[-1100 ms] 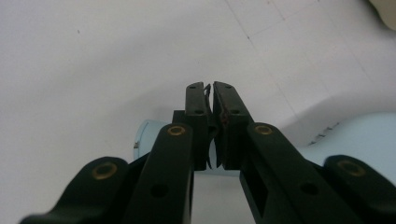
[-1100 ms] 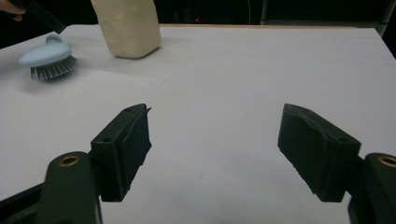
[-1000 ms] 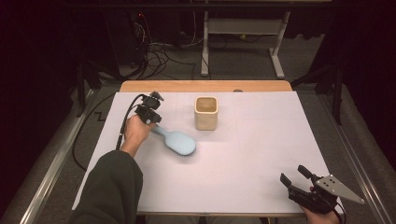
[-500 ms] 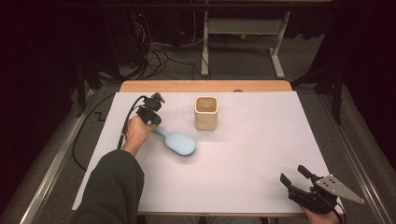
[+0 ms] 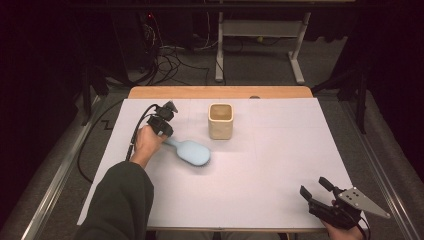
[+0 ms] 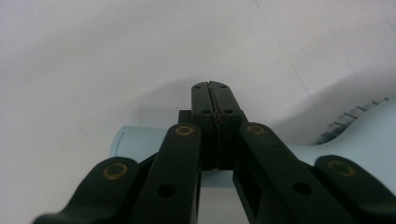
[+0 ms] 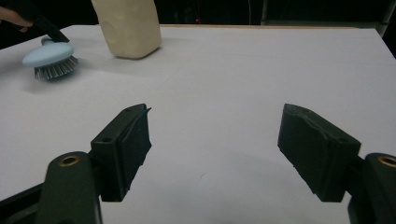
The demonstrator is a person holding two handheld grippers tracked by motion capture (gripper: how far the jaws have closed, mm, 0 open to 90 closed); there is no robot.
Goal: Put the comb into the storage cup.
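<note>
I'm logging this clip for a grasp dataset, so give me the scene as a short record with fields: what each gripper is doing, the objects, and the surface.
left gripper: shut on the handle of the blue brush
blue brush: lies bristles down on the table, head toward the middle
cream cup: upright, beyond the brush head, apart from it
right gripper: jaws open, nothing between them, at the near right corner of the table
table: white sheet over a wooden top
</note>
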